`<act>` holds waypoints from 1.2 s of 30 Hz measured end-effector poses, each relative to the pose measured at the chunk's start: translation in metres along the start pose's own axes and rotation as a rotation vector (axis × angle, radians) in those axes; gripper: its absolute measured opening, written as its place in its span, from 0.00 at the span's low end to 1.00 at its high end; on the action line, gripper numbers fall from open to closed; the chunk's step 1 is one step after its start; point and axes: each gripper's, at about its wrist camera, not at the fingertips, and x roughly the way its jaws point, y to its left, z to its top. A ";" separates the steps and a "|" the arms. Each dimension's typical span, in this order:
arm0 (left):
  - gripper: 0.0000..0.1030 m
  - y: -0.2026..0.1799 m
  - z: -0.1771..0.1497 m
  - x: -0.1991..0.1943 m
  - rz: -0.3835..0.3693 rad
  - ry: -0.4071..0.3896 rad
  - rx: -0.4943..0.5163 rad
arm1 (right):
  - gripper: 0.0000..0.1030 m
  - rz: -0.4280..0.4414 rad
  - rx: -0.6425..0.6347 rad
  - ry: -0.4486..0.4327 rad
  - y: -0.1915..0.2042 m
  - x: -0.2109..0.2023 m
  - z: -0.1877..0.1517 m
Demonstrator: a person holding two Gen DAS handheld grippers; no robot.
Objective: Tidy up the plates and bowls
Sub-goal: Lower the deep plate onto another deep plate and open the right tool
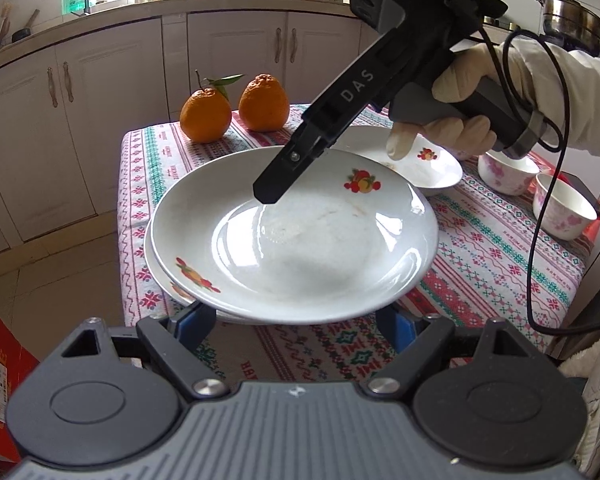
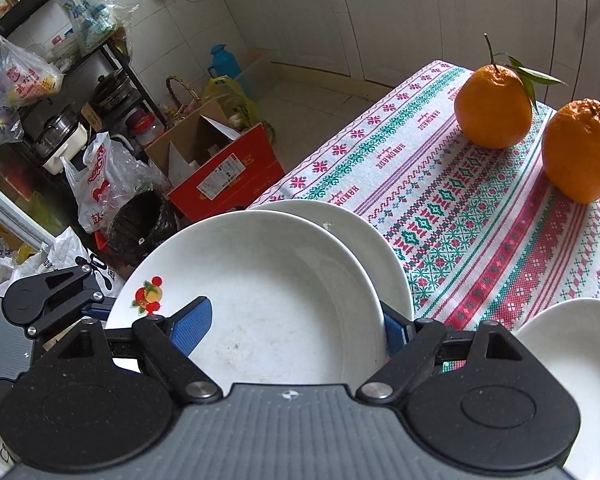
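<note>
Two plates are already paired at the near-left corner of the tabletop (image 1: 500,248): the top plate (image 1: 296,236) sits over the lower plate (image 1: 160,276), shifted a little so the lower rim shows on one side, and whether it rests fully or is carried I cannot tell; a third plate (image 1: 428,160) lies apart, farther along the cloth, and two bowls (image 1: 508,172) stand side by side, unstacked, near the far-right edge; so by my reckoning the stacking is begun but well short of done, with one plate and both bowls to gather. The left gripper (image 1: 296,320) has its jaws apart at the top plate's near rim, which covers the tips, so whether the pads press it is not shown; the right gripper (image 2: 296,328) likewise straddles the far part of that plate, one blue pad (image 2: 192,324) over the plate and clear of it, the other behind the rim. Two oranges (image 1: 236,108) sit at the far corner. The third plate is partly behind the right gripper and gloved hand (image 1: 452,108); faint smears on the top plate are hard to read.
</note>
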 end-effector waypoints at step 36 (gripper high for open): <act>0.87 0.010 0.006 0.011 0.063 0.053 0.028 | 0.87 -0.007 0.037 0.010 -0.008 0.003 -0.010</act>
